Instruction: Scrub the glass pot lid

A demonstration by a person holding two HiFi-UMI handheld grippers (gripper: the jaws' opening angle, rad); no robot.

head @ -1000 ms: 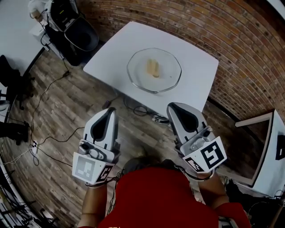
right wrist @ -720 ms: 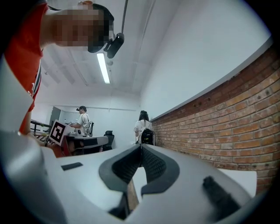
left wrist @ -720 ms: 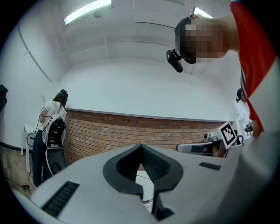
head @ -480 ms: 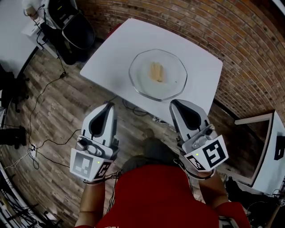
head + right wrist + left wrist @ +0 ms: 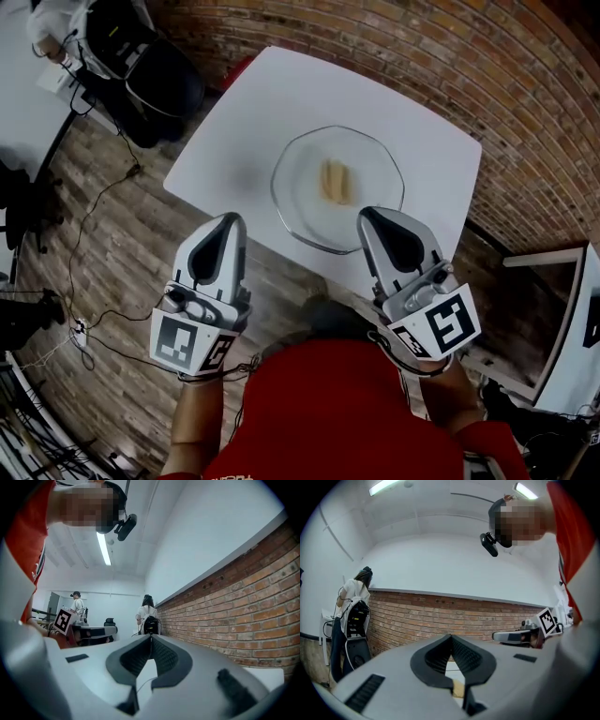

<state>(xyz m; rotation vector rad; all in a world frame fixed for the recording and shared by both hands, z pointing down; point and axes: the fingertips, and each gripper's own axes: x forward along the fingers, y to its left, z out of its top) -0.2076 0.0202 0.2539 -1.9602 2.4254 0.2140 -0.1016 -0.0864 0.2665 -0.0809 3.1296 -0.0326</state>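
The glass pot lid [image 5: 337,189] lies flat on the white table [image 5: 244,131], with a yellow sponge [image 5: 335,181] resting at its middle. My left gripper [image 5: 232,220] is held shut and empty in front of the table's near edge, left of the lid. My right gripper [image 5: 367,214] is also shut and empty, its tip over the lid's near rim. In the left gripper view the jaws [image 5: 450,636] meet, and a bit of yellow sponge [image 5: 458,687] shows through the gap below them. The right gripper view shows shut jaws [image 5: 150,637] with nothing between them.
A brick wall [image 5: 525,84] runs behind the table. A dark chair with a bag [image 5: 155,80] stands at the upper left, cables [image 5: 103,187] trail over the wood floor, and another white table [image 5: 572,356] is at the right. A person [image 5: 148,616] stands far back.
The table and lid have come nearer to me and lower in the head view; the right gripper's tip now overlaps the lid's near rim. Both grippers stayed shut.
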